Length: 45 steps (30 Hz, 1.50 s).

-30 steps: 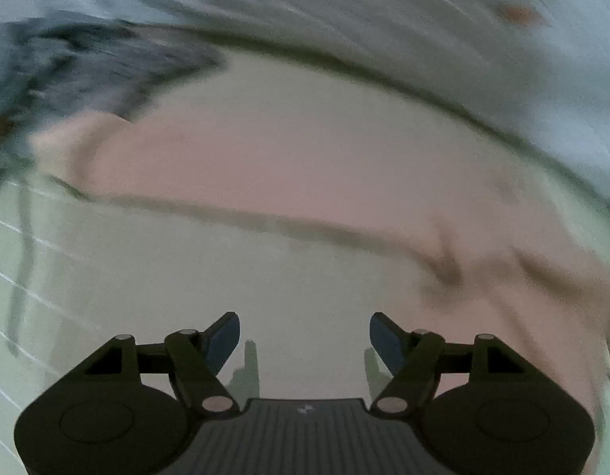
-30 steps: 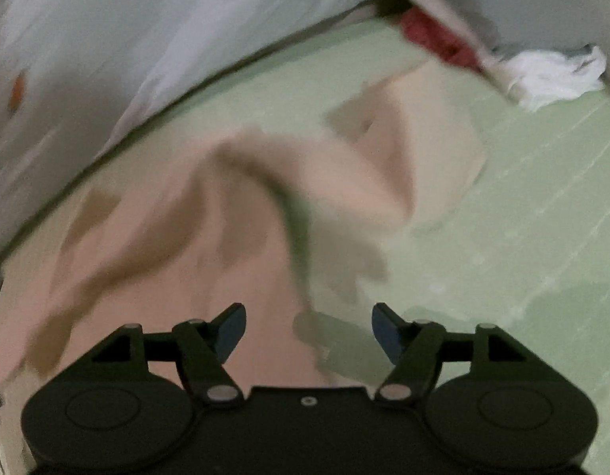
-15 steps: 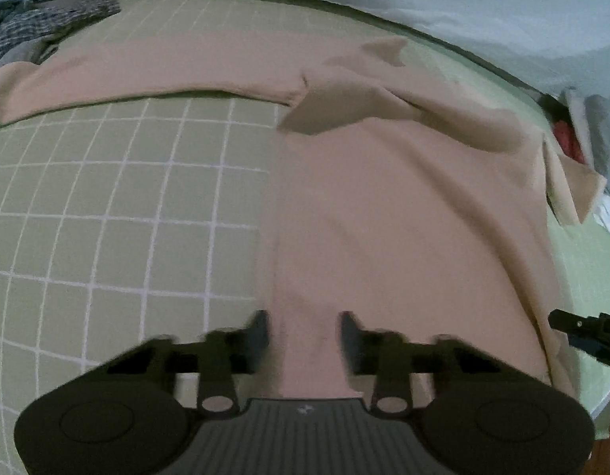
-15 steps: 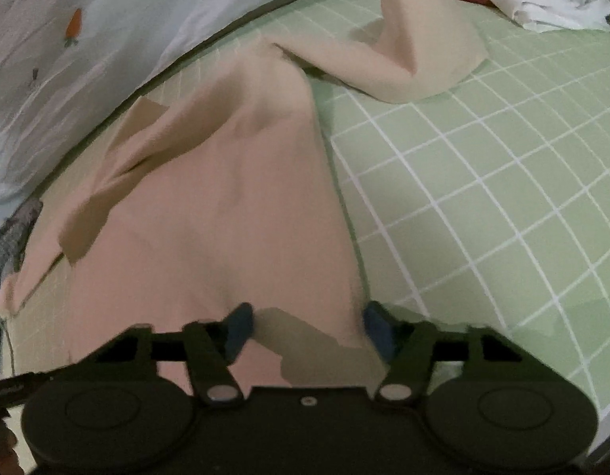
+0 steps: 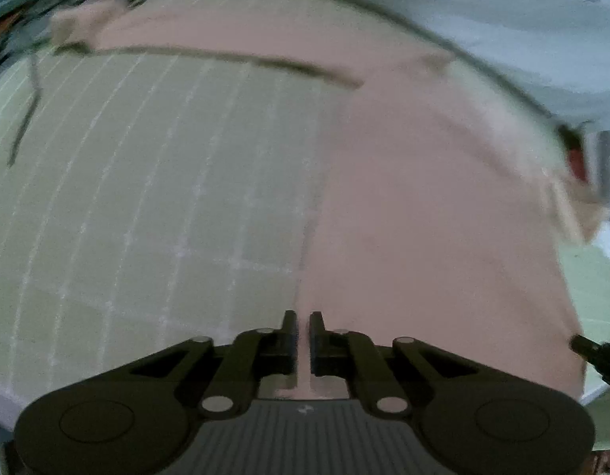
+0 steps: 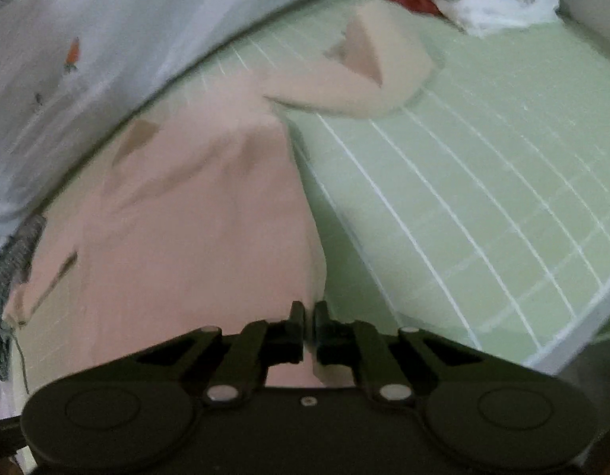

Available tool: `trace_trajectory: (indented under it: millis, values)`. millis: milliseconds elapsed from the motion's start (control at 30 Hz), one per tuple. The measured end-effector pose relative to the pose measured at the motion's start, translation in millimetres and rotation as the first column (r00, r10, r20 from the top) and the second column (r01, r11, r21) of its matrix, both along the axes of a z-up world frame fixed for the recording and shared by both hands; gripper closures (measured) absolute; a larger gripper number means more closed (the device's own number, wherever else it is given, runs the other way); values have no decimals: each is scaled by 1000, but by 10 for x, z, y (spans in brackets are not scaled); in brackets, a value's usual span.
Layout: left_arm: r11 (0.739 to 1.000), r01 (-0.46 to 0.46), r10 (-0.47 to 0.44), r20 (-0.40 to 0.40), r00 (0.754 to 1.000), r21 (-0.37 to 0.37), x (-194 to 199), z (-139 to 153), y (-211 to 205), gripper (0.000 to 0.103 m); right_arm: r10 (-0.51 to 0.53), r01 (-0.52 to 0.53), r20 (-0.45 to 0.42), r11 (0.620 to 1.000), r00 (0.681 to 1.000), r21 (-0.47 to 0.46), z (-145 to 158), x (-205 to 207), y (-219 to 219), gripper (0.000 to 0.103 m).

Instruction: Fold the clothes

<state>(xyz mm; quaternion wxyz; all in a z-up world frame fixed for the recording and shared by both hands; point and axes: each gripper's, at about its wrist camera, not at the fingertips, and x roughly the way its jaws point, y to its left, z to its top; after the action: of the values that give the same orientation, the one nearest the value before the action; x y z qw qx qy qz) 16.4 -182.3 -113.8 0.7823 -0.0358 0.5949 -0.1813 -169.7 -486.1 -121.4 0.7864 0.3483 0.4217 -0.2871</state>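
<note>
A peach long-sleeved shirt (image 5: 424, 206) lies spread on a green gridded mat (image 5: 146, 198). My left gripper (image 5: 303, 320) is shut on the shirt's near hem at its left corner. In the right wrist view the shirt (image 6: 186, 217) runs away from me, one sleeve (image 6: 368, 75) folded over on the mat (image 6: 483, 178). My right gripper (image 6: 309, 310) is shut on the hem at the shirt's right corner. The tip of the right gripper (image 5: 594, 352) shows at the right edge of the left wrist view.
A pale printed sheet (image 6: 107, 39) hangs along the mat's far side. Red and white clothes (image 6: 483, 8) are piled at the far right corner. A grey checked garment (image 6: 12, 269) lies off the mat's left end. The mat's near edge (image 6: 574, 336) is at right.
Both grippers have closed on the shirt's near hem; half a second ago their jaws stood open around it. The shirt now lies flatter and both views are blurred by motion.
</note>
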Motion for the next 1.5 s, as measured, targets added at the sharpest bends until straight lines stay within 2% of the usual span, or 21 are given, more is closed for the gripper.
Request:
trace_trajectory:
  millis: [33, 67, 100, 133, 167, 233, 300, 367, 467, 567, 667, 867, 967, 1233, 1333, 1400, 1433, 1467, 1500]
  values:
    - [1000, -16, 16, -16, 1000, 21, 13, -26, 20, 91, -2, 2, -24, 1000, 1000, 3, -42, -5, 7, 92]
    - [999, -34, 34, -19, 999, 16, 28, -17, 20, 78, -5, 5, -30, 1000, 1000, -1, -55, -12, 5, 87]
    - [999, -42, 42, -1, 999, 9, 35, 19, -16, 64, -10, 10, -24, 1000, 1000, -10, -48, -22, -1, 78]
    - [999, -49, 49, 18, 999, 3, 40, 57, -54, 58, -10, 10, -3, 1000, 1000, -19, -32, -36, -36, 71]
    - [999, -54, 54, 45, 998, 6, 33, 105, -112, 51, -7, 8, 28, 1000, 1000, -29, -10, -54, -90, 58]
    - [997, -70, 68, 105, 992, 15, 12, 209, -279, 43, -3, 7, 75, 999, 997, -48, 29, -75, -255, 57]
    - [994, -111, 106, 151, 983, 20, -32, 297, -452, 31, -6, 11, 86, 998, 996, -67, 57, -61, -554, 57]
    - [987, -161, 156, 191, 969, 14, -95, 389, -662, 29, -18, 27, 109, 997, 994, -78, 80, -67, -868, 56]
    - [981, -191, 189, 241, 952, -14, -159, 456, -970, 24, -73, 87, 183, 994, 980, -70, 100, -143, -1396, 49]
    - [969, -247, 241, 258, 936, -10, -236, 518, -1271, 24, -114, 126, 191, 991, 975, -50, 73, -151, -1889, 49]
    - [958, -284, 282, 275, 919, -32, -313, 613, -1517, 24, -112, 122, 193, 992, 975, -40, 24, -107, -2271, 46]
    - [967, -253, 232, 352, 907, 14, -501, 735, -1892, 19, -105, 113, 182, 993, 978, -32, -133, 207, -2785, 41]
    - [964, -264, 239, 332, 913, 32, -484, 660, -1961, 19, -112, 113, 209, 994, 972, 6, -191, 389, -2909, 30]
    - [943, -326, 293, 304, 906, 62, -588, 590, -1961, 19, -11, 10, 148, 1000, 989, 9, -280, 775, -2827, 30]
    - [933, -353, 319, 293, 901, 70, -625, 559, -1931, 19, 18, -20, 136, 1000, 991, 15, -295, 817, -2793, 39]
    - [929, -365, 334, 291, 896, 58, -634, 557, -1927, 19, 44, -47, 126, 999, 991, 16, -295, 850, -2784, 68]
    - [927, -371, 342, 289, 894, 51, -638, 556, -1926, 19, 62, -65, 124, 998, 990, 21, -298, 863, -2783, 76]
    - [927, -373, 345, 287, 894, 48, -637, 551, -1937, 19, 78, -81, 123, 997, 989, 18, -291, 872, -2777, 89]
    - [926, -374, 347, 286, 893, 45, -635, 546, -1948, 19, 93, -93, 124, 996, 988, -3, -266, 864, -2760, 93]
